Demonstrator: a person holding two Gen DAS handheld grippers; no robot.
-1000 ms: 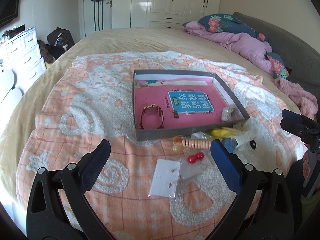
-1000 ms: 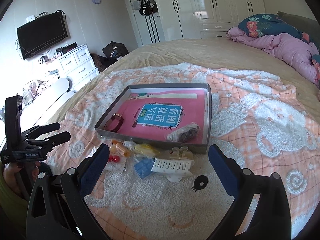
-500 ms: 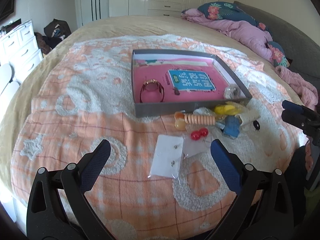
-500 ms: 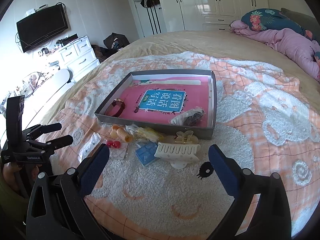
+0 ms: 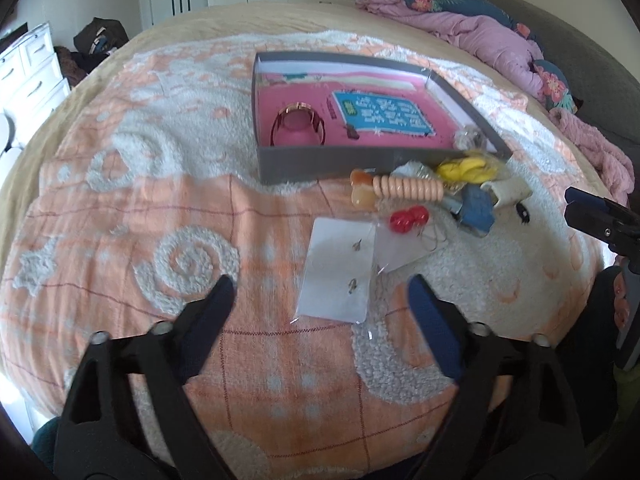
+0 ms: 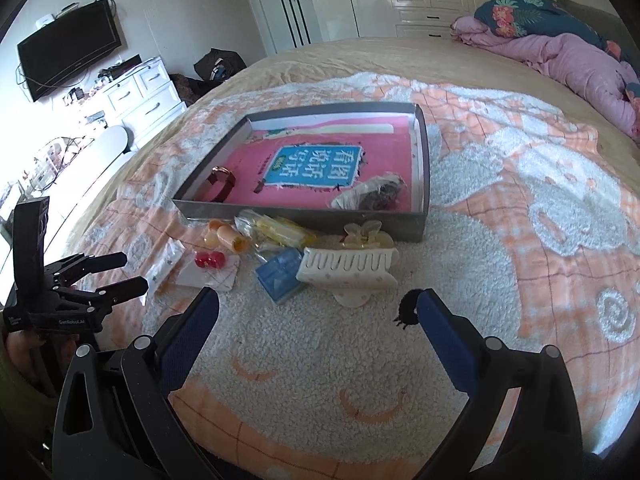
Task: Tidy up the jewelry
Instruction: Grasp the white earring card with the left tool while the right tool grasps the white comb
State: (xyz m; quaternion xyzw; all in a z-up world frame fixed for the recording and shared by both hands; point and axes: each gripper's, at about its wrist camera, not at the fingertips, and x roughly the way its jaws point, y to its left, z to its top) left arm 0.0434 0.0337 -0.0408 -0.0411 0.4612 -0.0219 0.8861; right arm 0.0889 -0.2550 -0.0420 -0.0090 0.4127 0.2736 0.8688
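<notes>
Left tool [image 5: 320, 288]: released, jaws spread wide, holding nothing, hovering over the near edge of the earring card.
Right tool [image 6: 318, 300]: released, jaws wide apart, empty, above the blanket just short of the white hair claw.
Earring card [image 5: 338, 270]: white card in a clear sleeve with two small earrings, flat on the blanket between the left tool's fingers.
Red bead earrings [image 5: 409, 216]: on a second clear packet, just beyond the card.
Gray tray [image 6: 422, 184]: shallow, on the bed, pink book lining its bottom.
Watch [image 5: 298, 126]: inside the tray, near the left front corner.
Bagged item [image 6: 372, 196]: clear bag in the tray's right front corner; contents unclear.
Loose pile: peach spiral hair tie [image 5: 408, 188], yellow packet [image 5: 468, 168], blue box [image 6: 280, 274] and white hair claw [image 6: 348, 268] lie together just outside the tray's front wall.
Blanket [image 5: 120, 216]: orange and white, spread over the bed.
</notes>
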